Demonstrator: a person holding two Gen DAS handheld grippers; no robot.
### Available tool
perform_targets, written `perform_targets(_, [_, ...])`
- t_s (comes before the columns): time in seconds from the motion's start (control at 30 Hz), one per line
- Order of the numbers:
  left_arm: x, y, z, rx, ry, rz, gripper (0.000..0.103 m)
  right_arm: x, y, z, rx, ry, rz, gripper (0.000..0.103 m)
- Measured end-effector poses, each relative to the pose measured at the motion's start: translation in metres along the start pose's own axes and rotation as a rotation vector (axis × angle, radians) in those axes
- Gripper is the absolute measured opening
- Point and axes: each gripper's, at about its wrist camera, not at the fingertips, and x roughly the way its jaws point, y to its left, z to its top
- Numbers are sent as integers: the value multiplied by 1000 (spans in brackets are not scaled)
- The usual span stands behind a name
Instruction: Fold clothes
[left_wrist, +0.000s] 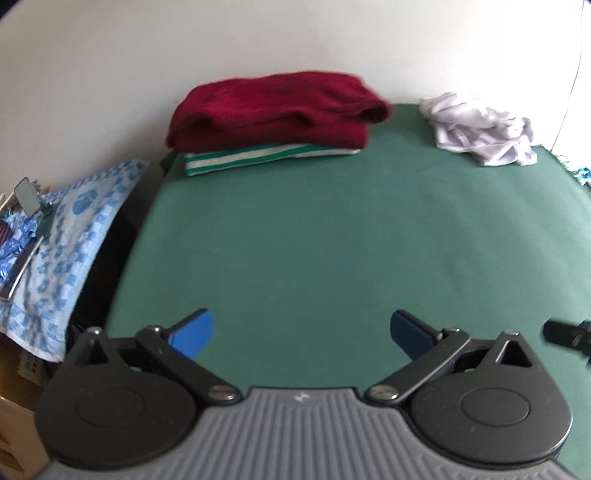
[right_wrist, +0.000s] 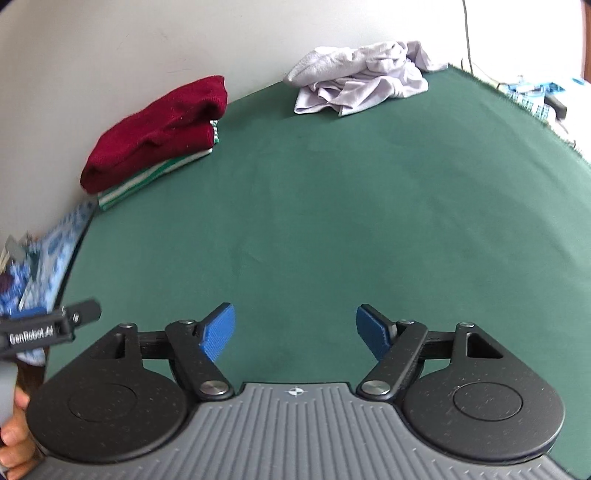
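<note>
A folded dark red garment (left_wrist: 273, 110) (right_wrist: 159, 133) lies on top of a folded green-and-white striped one (left_wrist: 258, 158) (right_wrist: 147, 177) at the far left of the green table (left_wrist: 332, 240) (right_wrist: 332, 221), against the wall. A crumpled pale lilac garment (left_wrist: 484, 129) (right_wrist: 365, 81) lies unfolded at the far right. My left gripper (left_wrist: 302, 334) hovers open over the near part of the table, nothing between its blue pads. My right gripper (right_wrist: 295, 328) is open too and holds nothing. Both are well short of the clothes.
A blue-and-white patterned cloth (left_wrist: 62, 240) with a small mirror (left_wrist: 27, 195) and metal items lies left of the table. A white wall (left_wrist: 295, 37) backs the table. Blue clutter (right_wrist: 535, 92) sits past the right edge. A hand (right_wrist: 14, 435) grips the left device.
</note>
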Motion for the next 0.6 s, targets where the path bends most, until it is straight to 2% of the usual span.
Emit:
perform_targets(0.07, [-11,-26,-2,5,-12,27,102,-17,-7,-2,-38,-9,14,82])
perform_targets(0.13, [-21,-51,-3,12,-26,60,102,-34,-17,-4,-79,-23,24,83])
perform_targets(0.23, [-32,-84,-11,22,-9,125,102,-47,-32,-12,-157,-56,2,88])
perform_targets(0.3, [-38,-92,-16,15,-6,147,102,-45,-33,-15,-233,-44,-19,89])
perform_targets(0.4, [-49,-89,-25,-14,6,170,102,-41,-25,-17,-282,42,7,89])
perform_targets(0.47, [-57,-78,-28,-43,9,180,102,-35,-19,-14,-264,105,48,89])
perform_targets(0.53, [-64,-64,-31,-74,-1,201,102,-33,-13,-12,-230,119,97,89])
perform_targets(0.6, [-68,-50,-32,-94,-10,216,102,-33,-2,-13,-244,104,104,89])
